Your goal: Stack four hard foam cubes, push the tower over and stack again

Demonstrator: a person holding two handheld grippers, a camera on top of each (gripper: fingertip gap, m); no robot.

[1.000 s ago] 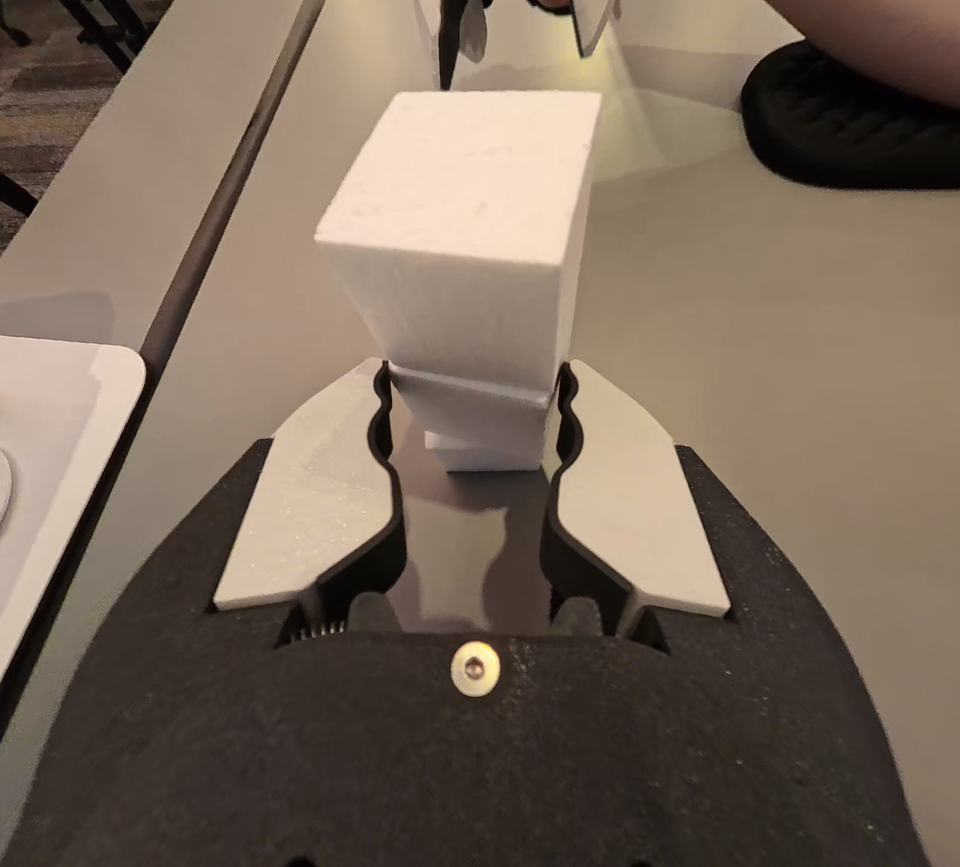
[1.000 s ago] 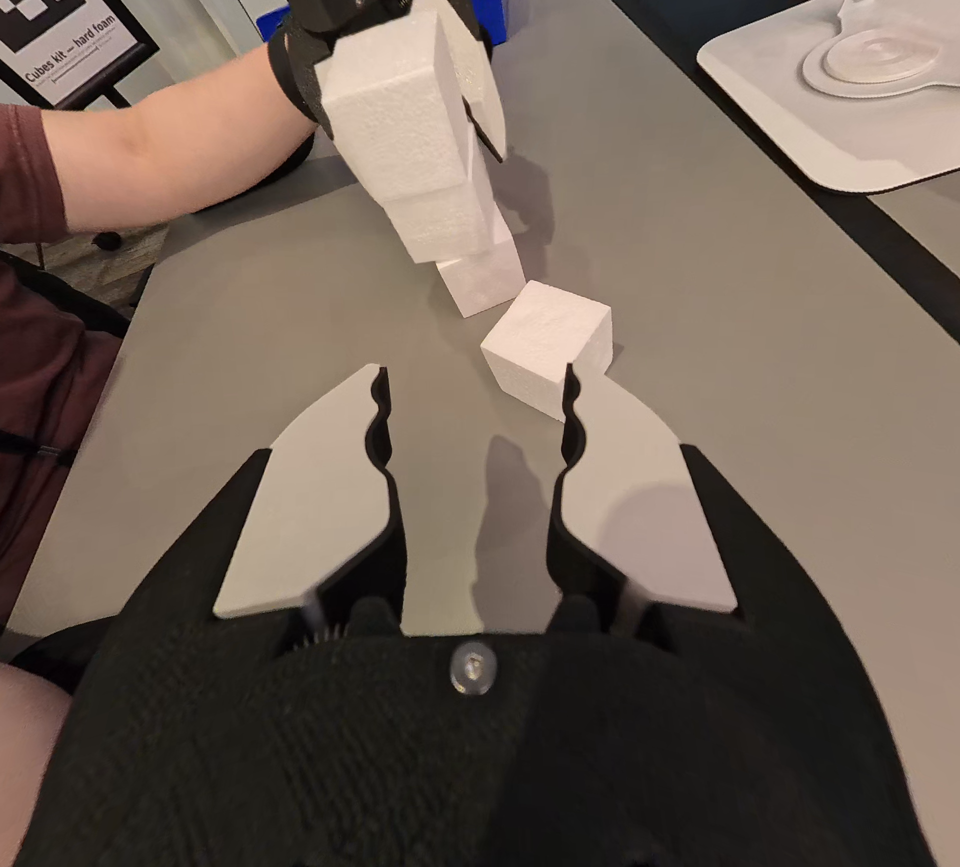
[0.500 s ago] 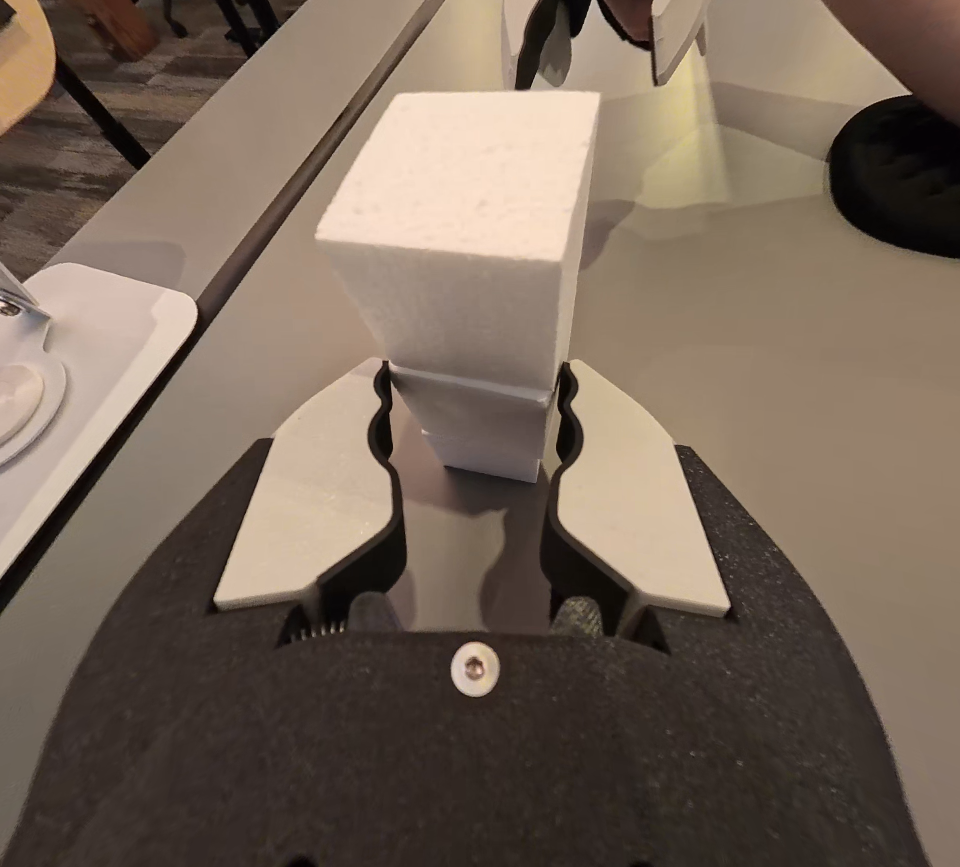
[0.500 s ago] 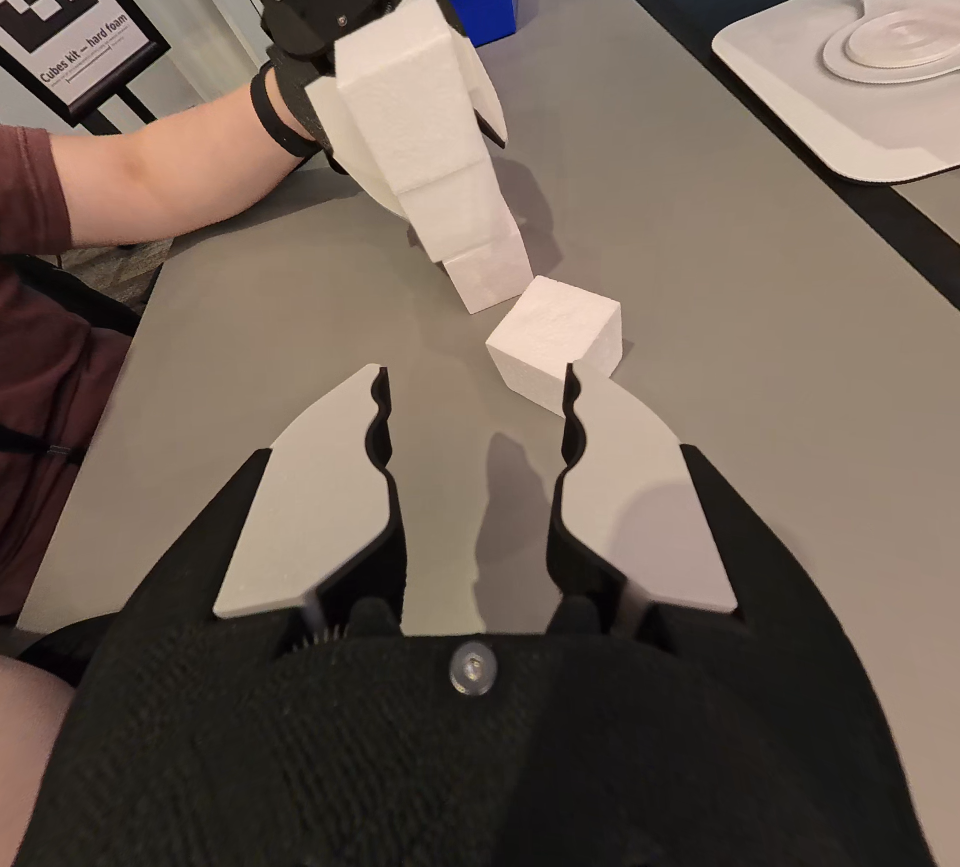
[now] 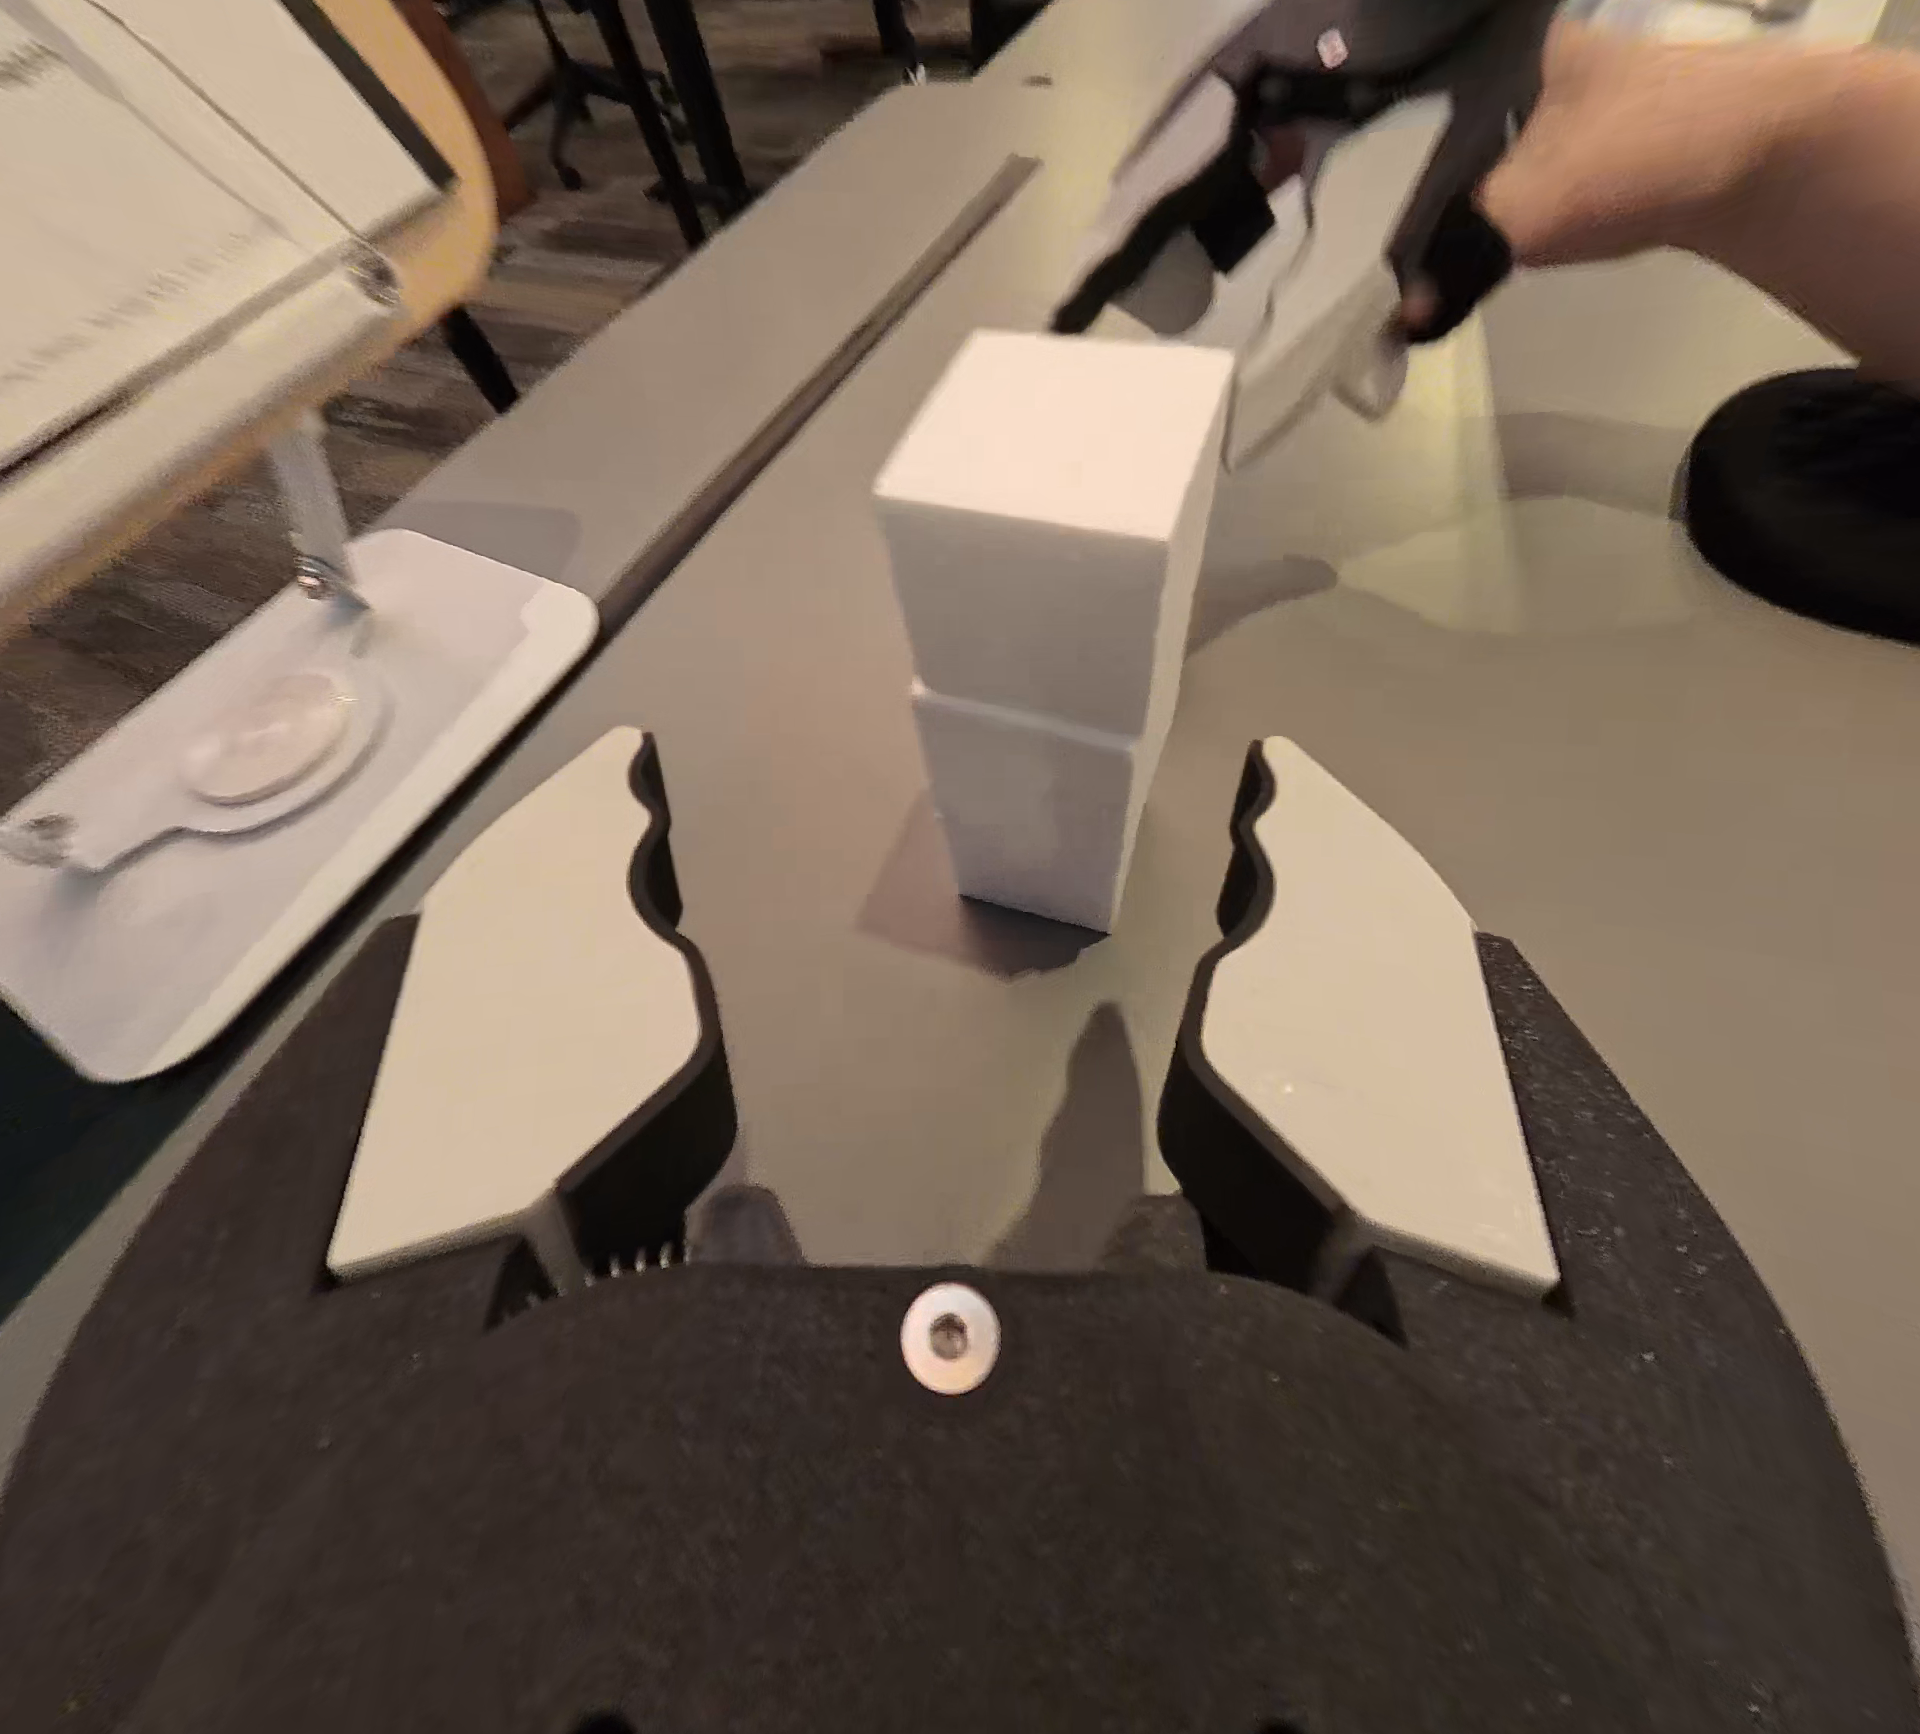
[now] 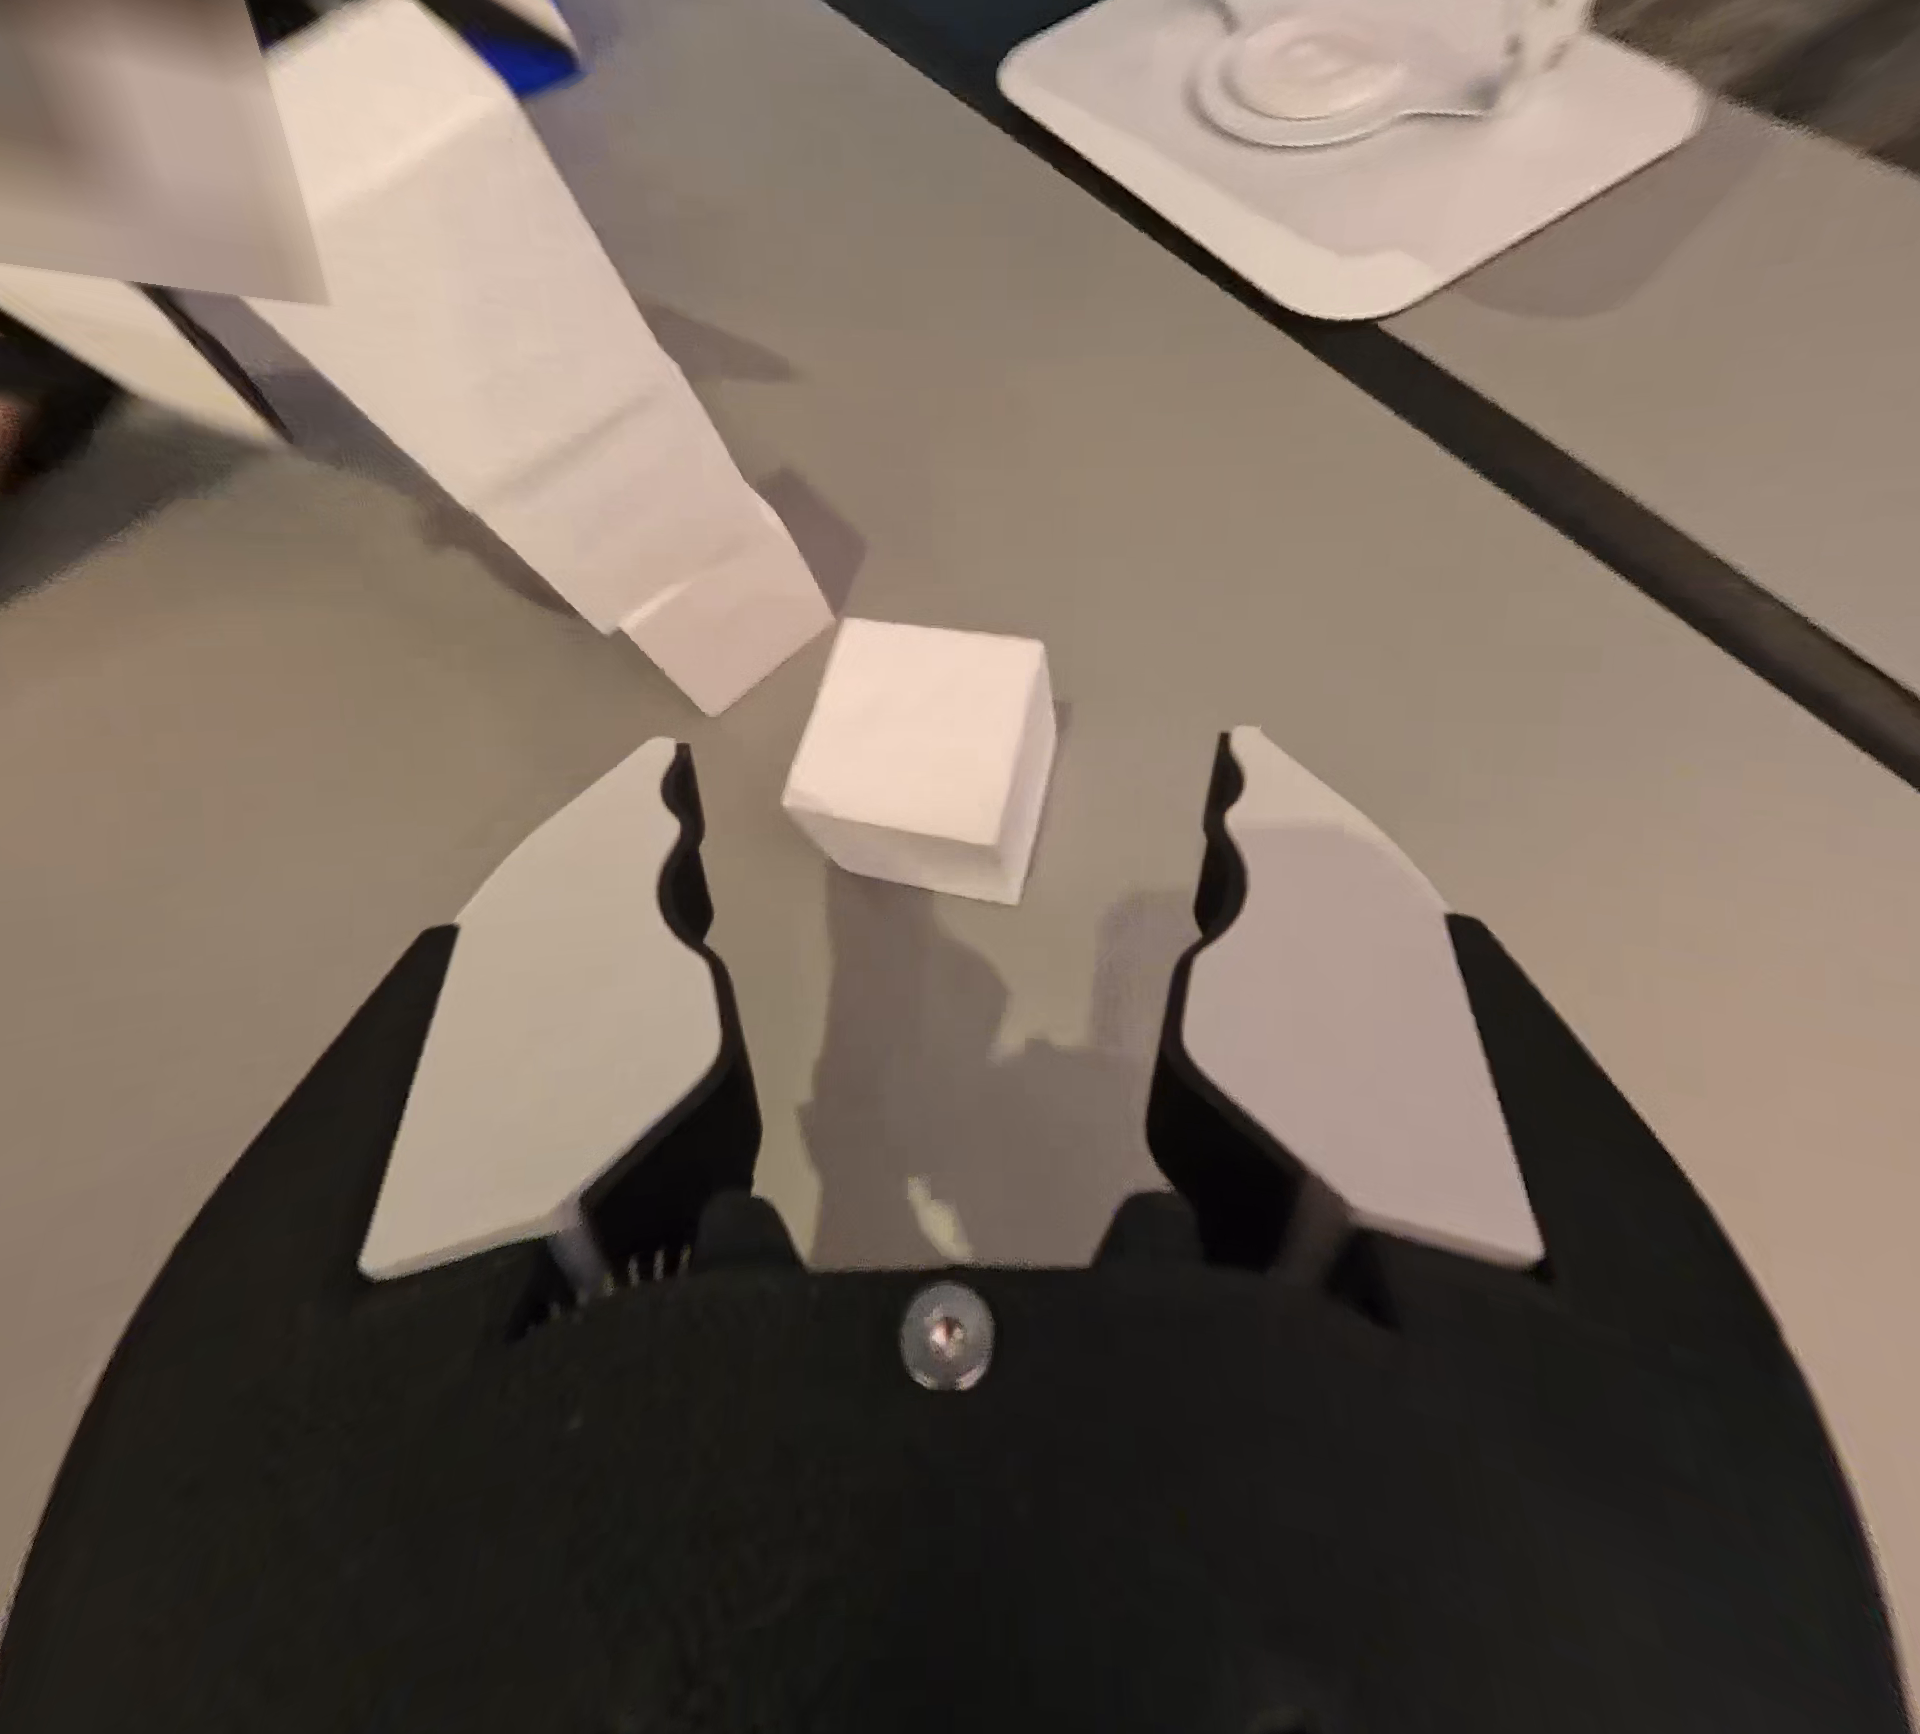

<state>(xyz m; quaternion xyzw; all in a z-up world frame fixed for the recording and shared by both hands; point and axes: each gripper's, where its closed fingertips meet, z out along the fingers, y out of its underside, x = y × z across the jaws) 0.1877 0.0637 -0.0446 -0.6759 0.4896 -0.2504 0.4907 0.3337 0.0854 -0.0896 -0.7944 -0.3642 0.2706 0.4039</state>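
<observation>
On the left wrist view, at the far left I see a white stand base (image 5: 343, 749) resting on the grey tabletop (image 5: 1455, 853), with a tilted framed board (image 5: 156, 126) above it; whatever is printed on that board is too blurred for me to make out. A dark seam (image 5: 831, 396) runs along the tabletop past it. My left gripper (image 5: 951, 811) has its jaws spread wide and clamps nothing. Just ahead of it, between the two tips but clear of both, stands the white foam tower (image 5: 1039, 604); from here I count three cubes stacked upright, slightly offset from one another. Beyond it, to the right, the right gripper (image 5: 1236, 302) hovers blurred above the tabletop, and a black round pad (image 5: 1808, 521) lies at the far right edge.

On the right wrist view, the tower (image 6: 488, 354) leans out from the upper left corner, where a blurred patch covers part of the picture, with a blue bin (image 6: 520, 22) behind it. A single loose foam cube (image 6: 925, 770) sits on the tabletop just beside the tower's bottom cube; I cannot tell whether the two touch. My right gripper (image 6: 951, 801) has its jaws wide apart with nothing held, and the loose cube lies just ahead of the gap between the tips. The white stand base (image 6: 1351, 115) stands at the upper right, across the dark seam. No cube shows any marking I can read.
</observation>
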